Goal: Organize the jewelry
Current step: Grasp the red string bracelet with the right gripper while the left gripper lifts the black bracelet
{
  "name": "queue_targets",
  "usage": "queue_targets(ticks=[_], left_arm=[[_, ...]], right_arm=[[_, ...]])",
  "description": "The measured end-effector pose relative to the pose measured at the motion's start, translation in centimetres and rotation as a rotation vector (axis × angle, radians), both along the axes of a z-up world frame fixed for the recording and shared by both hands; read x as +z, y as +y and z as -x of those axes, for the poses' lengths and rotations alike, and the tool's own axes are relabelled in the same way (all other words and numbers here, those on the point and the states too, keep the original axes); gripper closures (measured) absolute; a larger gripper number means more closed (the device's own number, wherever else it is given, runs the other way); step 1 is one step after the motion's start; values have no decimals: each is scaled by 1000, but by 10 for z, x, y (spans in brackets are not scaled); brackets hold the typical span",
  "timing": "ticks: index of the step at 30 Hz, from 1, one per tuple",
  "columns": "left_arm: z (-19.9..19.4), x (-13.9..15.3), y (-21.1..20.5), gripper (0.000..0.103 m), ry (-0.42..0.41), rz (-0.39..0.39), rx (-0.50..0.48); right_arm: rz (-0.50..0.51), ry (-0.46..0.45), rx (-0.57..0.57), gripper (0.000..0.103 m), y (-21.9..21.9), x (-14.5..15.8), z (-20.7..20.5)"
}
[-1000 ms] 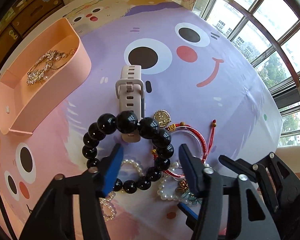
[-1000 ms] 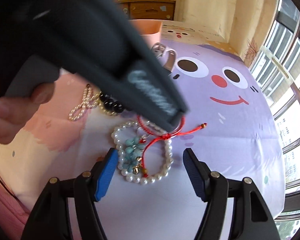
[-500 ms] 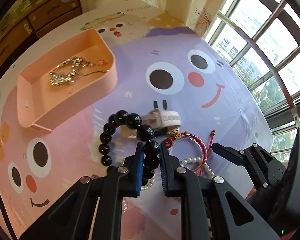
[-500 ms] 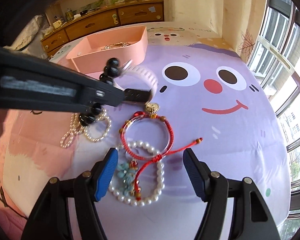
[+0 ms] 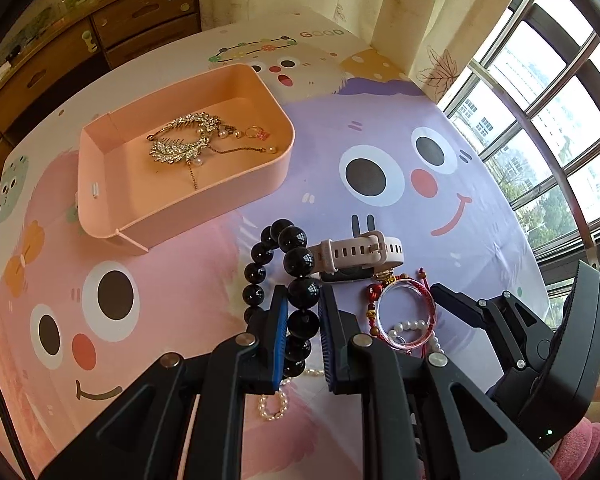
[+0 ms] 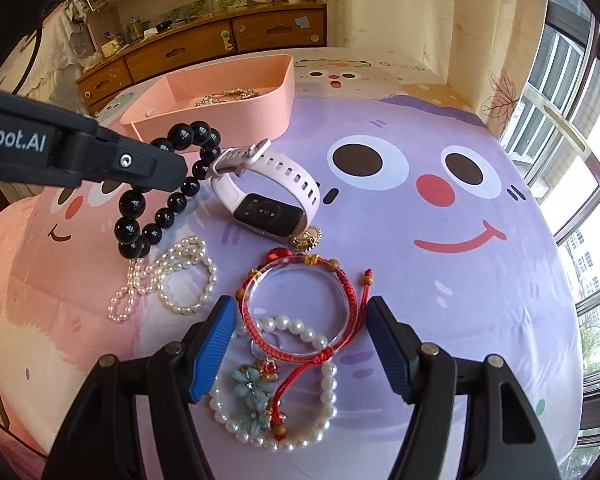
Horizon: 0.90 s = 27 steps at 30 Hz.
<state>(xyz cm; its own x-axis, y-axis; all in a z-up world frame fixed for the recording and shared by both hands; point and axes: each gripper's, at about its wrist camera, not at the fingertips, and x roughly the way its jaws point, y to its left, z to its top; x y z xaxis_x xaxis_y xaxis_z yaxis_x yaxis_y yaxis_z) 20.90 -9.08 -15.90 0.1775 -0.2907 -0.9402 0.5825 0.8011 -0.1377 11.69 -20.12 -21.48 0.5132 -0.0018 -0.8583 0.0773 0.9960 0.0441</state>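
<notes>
Spread across the whole work surface: cartoon-face tablecloth in purple and pink [image 5: 380, 128] [image 6: 420, 264]. Resting on it, toward the far side: rectangular pink plastic tray [image 5: 180, 208] [image 6: 236, 108], open at the top, with a gold leaf-pattern necklace [image 5: 184, 140] lying on its floor. Held by the left gripper [image 5: 303, 312]: black glossy round-bead bracelet [image 5: 296, 258] [image 6: 164, 196], pinched between the two blue-padded fingers [image 5: 280, 332], closed narrowly on a few beads of one side; remainder of the loop standing up and forward past the fingertips, raised above the cloth, with its lowest beads hanging just over the small pearl strand in the right wrist view. Lying just right of the bead loop: pale pink strap smartwatch with dark rectangular face [image 5: 356, 256] [image 6: 268, 196], on its side on the cloth. Right gripper [image 6: 300, 344]: fingers spread wide, holding nothing, hovering over the heap in front. Between those fingers, on the cloth: red braided cord bracelet around a clear ring [image 6: 300, 312] [image 5: 406, 316], overlapping a white pearl bracelet with turquoise flower charms [image 6: 276, 396]. Left of that heap: small looped white pearl strand [image 6: 164, 280]. Beside the watch face: small round gold pendant [image 6: 308, 238].
</notes>
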Motion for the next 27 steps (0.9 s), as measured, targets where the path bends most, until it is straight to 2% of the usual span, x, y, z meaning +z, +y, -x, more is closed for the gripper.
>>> queue_targets(ticks=[2, 15, 20, 27], left_arm=[[0, 0, 1, 90, 0, 2, 3], [-8, 10, 20, 90, -21, 22, 36], [-20, 19, 33, 90, 10, 72, 69], [-35, 33, 58, 90, -26, 95, 108]], right_arm=[[4, -7, 5, 42, 0, 0, 0], [31, 15, 18, 43, 6, 3, -1], [30, 18, 69, 43, 15, 10, 1], [-18, 8, 167, 43, 42, 30, -1]])
